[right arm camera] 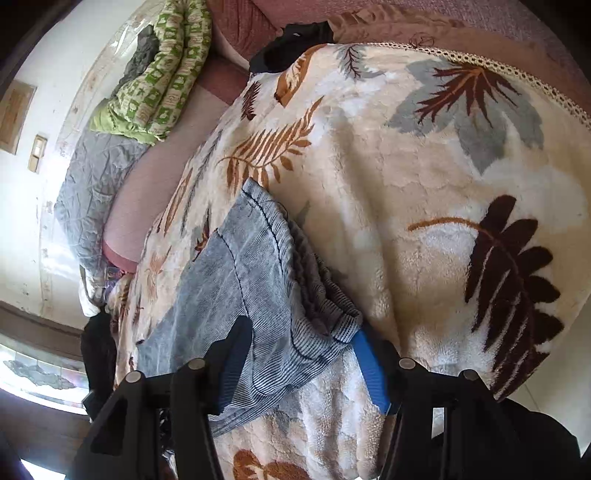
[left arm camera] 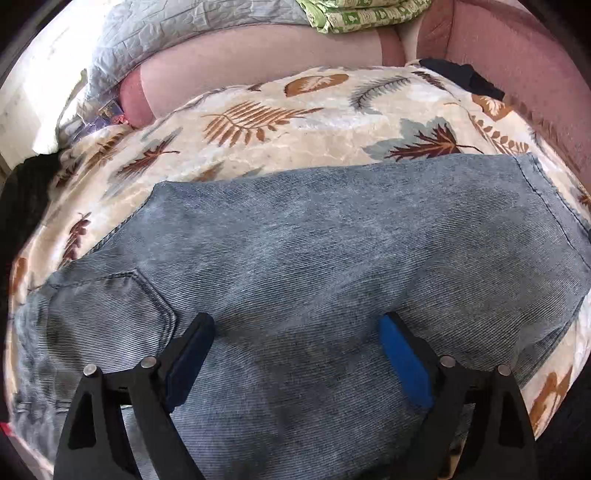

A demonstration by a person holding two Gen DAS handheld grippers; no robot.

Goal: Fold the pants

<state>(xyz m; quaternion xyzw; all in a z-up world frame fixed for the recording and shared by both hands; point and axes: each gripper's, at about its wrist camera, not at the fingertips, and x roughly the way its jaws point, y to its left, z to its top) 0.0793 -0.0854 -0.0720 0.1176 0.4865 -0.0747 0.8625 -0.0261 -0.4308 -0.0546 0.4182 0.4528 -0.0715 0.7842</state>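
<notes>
Grey-blue pants [left arm camera: 314, 251] lie spread flat on the leaf-print blanket [left arm camera: 280, 122] (a back pocket shows at the left). Left tongs [left arm camera: 297, 325] hover wide apart over the denim, gripping nothing. Right tongs [right arm camera: 301, 336] gape wide too, straddling the bunched waistband corner [right arm camera: 317, 317], not clamped on it.

Pants [left arm camera: 295, 266] lie on blanket [left arm camera: 295, 122], quilt [left arm camera: 354, 14] behind, L gripper [left arm camera: 295, 354] above pants.

Blue pants [left arm camera: 295, 266] folded flat (stitched hem showing).
</notes>
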